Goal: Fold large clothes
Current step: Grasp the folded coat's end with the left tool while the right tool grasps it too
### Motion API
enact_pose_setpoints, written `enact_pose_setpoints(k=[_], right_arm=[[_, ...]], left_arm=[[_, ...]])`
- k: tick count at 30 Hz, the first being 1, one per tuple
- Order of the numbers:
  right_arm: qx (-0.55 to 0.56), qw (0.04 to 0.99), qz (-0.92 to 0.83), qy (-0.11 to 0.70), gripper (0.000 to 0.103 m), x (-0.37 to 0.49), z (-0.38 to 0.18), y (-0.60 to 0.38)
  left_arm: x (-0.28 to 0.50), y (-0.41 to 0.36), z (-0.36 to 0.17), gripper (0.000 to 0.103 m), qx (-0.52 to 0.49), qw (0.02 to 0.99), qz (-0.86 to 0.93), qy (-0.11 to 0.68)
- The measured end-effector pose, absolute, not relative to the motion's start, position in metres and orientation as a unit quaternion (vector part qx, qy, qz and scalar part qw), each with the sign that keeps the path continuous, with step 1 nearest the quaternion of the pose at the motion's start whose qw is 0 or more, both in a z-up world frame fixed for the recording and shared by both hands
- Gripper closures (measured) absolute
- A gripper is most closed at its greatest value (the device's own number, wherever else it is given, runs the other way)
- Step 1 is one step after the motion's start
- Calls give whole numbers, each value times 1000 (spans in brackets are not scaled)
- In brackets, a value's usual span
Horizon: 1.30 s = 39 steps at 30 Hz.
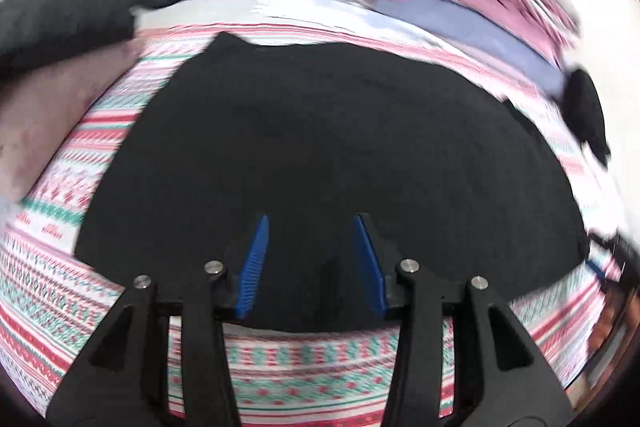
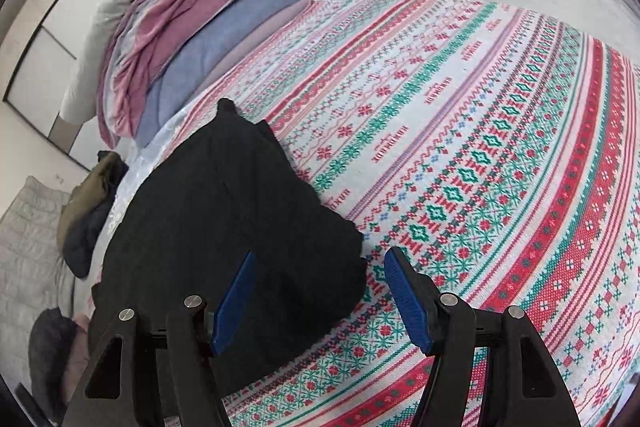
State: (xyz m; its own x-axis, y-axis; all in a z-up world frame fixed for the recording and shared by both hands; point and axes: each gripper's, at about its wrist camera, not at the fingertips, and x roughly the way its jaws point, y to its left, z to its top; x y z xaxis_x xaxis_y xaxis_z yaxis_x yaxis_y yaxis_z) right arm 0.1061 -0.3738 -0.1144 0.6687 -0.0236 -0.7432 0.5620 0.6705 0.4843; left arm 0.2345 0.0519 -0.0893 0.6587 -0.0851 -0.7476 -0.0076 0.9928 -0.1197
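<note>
Black fabric, a large black garment (image 1: 320, 147), lies spread on the patterned bedspread (image 2: 480, 147), already doubled into a compact, roughly flat shape. Both tongs are free of it: the left tongs (image 1: 310, 227) hover over its near edge with blue pads (image 1: 256, 259) apart and nothing between them, and the right tongs (image 2: 318, 259) stand spread above its right corner, likewise empty. By my reading, one fold is laid and the hands are between grips. The next move calls for pinching two edge points, likely the near hem corners, and carrying them across evenly so the thick cloth does not bunch.
</note>
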Motion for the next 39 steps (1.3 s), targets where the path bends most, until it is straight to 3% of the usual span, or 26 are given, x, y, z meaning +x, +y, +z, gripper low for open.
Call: enact_pose_setpoints(k=[7,11,15,26,30,39], right_arm=[[367,832,-185,373,35,99,-115,-382],[362,831,-175,384,35,105,-117,-374],[365,813,-149,430,35,119,-134,-362],[411,798,-158,411,34,108,-137,-372],[411,795,-141,424,29,115,-142,-365],[450,781,-117,417,27,114,-148,-369]], left_arm=[[227,-21,-105,56,55,903,-73,420],[239,-35,-132,48,98,884,-53,454],[246,-30,-136,47,81,878,-43,470],[242,-39,-107,47,65,891,-71,444],[256,-43,-131,42,66,878,-56,470],[279,-27,-104,42,33,875,-59,480]])
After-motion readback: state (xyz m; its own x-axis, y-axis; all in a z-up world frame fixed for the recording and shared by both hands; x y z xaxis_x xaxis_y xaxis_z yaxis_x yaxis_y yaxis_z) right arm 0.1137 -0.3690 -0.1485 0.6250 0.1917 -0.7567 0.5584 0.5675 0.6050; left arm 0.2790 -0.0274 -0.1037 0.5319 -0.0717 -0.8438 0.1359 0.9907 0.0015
